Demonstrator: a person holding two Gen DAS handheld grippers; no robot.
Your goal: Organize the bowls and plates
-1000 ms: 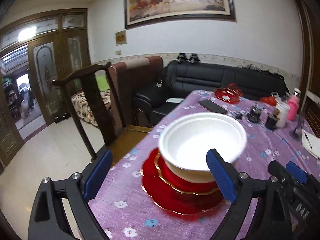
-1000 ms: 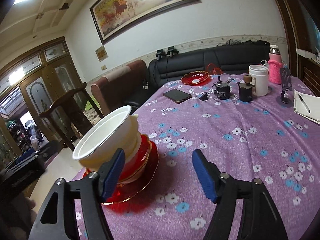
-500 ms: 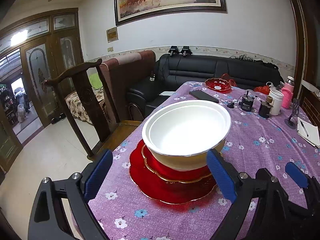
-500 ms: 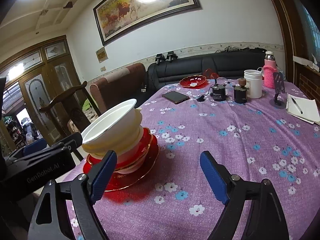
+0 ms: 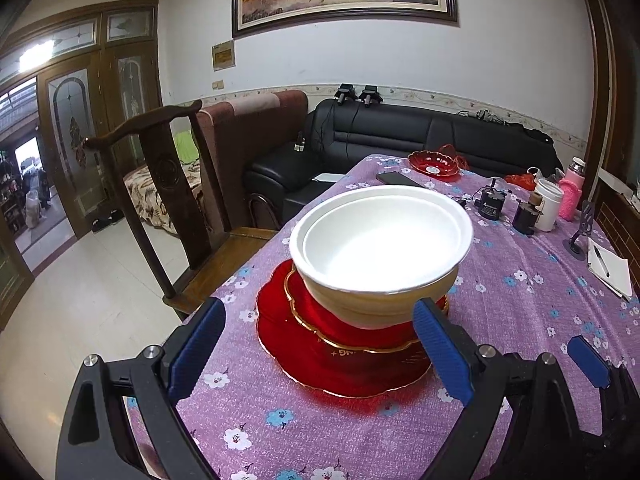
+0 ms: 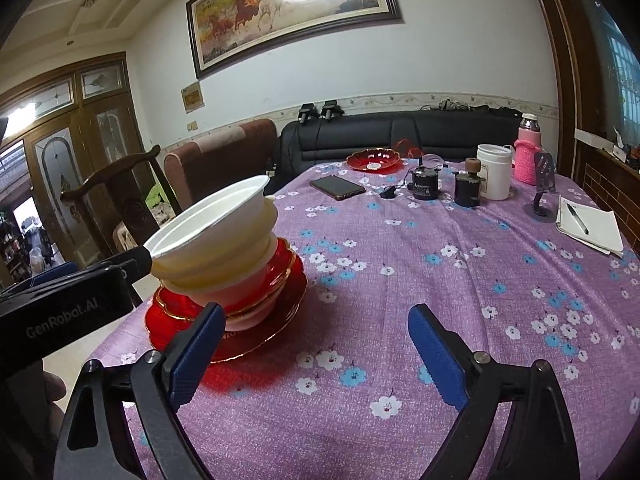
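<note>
A stack stands near the table's near-left corner: white bowls point(image 5: 380, 248) nested on a small red gold-rimmed plate point(image 5: 320, 316), on a larger red plate point(image 5: 340, 368). The stack also shows in the right wrist view point(image 6: 224, 236), tilted. My left gripper point(image 5: 320, 348) is open and empty, its blue pads just short of the stack on either side. My right gripper point(image 6: 316, 360) is open and empty, to the right of the stack. A red dish point(image 6: 374, 159) sits at the table's far end.
The purple floral tablecloth point(image 6: 440, 280) covers the table. A phone point(image 6: 337, 187), black jars point(image 6: 426, 185), a white cup point(image 6: 495, 176), a pink bottle point(image 6: 529, 154) and a notepad with pen point(image 6: 590, 226) lie at the far and right side. A wooden chair point(image 5: 168, 200) stands left.
The left gripper has drawn back and risen a little from the stack; the bowls now stand more level. The right gripper has drawn back slightly. Both stay open.
</note>
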